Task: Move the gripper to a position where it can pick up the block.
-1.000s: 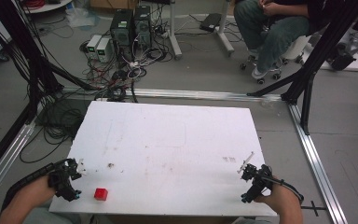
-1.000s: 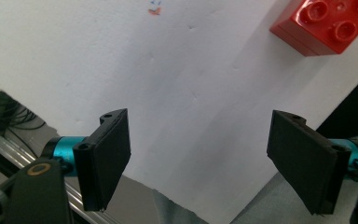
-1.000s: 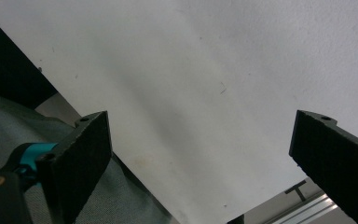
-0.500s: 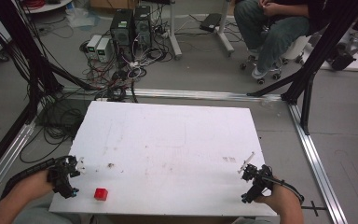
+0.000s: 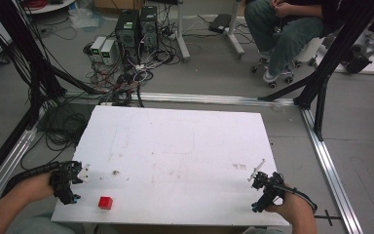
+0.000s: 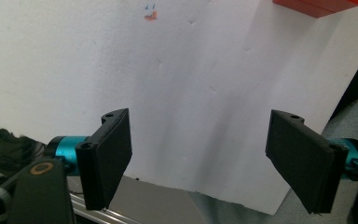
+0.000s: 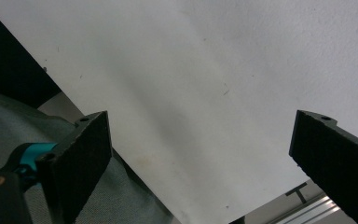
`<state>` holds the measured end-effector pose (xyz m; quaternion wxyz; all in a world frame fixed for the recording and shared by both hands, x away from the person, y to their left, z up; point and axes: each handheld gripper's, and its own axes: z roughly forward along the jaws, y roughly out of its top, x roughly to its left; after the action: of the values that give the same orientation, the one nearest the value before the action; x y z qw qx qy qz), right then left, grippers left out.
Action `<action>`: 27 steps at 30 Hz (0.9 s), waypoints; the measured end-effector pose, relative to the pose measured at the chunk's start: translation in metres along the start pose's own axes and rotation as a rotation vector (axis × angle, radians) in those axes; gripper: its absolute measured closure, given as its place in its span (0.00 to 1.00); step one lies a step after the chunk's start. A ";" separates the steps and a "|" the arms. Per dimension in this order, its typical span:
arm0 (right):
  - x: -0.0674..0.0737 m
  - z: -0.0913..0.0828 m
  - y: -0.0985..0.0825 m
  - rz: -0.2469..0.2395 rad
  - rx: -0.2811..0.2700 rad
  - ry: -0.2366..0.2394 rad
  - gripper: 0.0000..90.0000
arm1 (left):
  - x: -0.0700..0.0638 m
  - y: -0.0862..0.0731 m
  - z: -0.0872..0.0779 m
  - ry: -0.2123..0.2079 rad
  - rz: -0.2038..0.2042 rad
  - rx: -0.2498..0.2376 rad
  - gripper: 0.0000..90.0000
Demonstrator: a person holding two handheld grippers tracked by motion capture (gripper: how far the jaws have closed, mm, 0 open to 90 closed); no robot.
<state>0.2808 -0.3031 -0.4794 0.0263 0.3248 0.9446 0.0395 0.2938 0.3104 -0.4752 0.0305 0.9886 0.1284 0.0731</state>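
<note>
The jaws of the left gripper (image 6: 198, 158) are spread wide and hold nothing; below them is the white table (image 6: 121, 70) near its left front corner. The jaws of the right gripper (image 7: 200, 168) are also spread wide and empty, above the front right edge of the table. A small red cube (image 5: 105, 202) lies on the table near the front edge, just to the right of the left gripper (image 5: 68, 181), well apart from the right gripper (image 5: 265, 190). Cables and computer boxes (image 5: 136, 27) are on the floor behind the table.
</note>
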 end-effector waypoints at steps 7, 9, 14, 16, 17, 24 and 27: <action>0.000 0.001 0.001 -0.003 0.005 0.007 0.06 | -0.002 0.008 -0.004 -0.022 0.086 -0.021 0.27; 0.000 0.001 0.000 -0.006 0.004 0.005 0.06 | -0.003 0.010 -0.006 -0.021 0.112 -0.019 0.27; 0.001 0.000 0.001 -0.002 0.005 0.006 0.06 | -0.008 0.016 -0.008 -0.040 0.157 -0.022 0.28; 0.001 0.000 0.002 -0.002 0.007 0.006 0.06 | -0.010 0.018 -0.008 -0.040 0.171 -0.022 0.28; 0.001 0.000 0.002 -0.002 0.007 0.006 0.06 | -0.010 0.018 -0.008 -0.040 0.171 -0.022 0.28; 0.002 0.001 0.002 -0.018 0.006 0.010 0.06 | -0.013 0.027 -0.010 -0.048 0.193 -0.032 0.28; 0.002 0.001 0.003 -0.020 0.007 0.010 0.06 | -0.014 0.030 -0.010 -0.062 0.194 -0.028 0.28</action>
<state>0.2812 -0.3000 -0.4802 0.0208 0.3154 0.9480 0.0375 0.2866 0.2778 -0.4649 0.0413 0.9976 0.0302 0.0470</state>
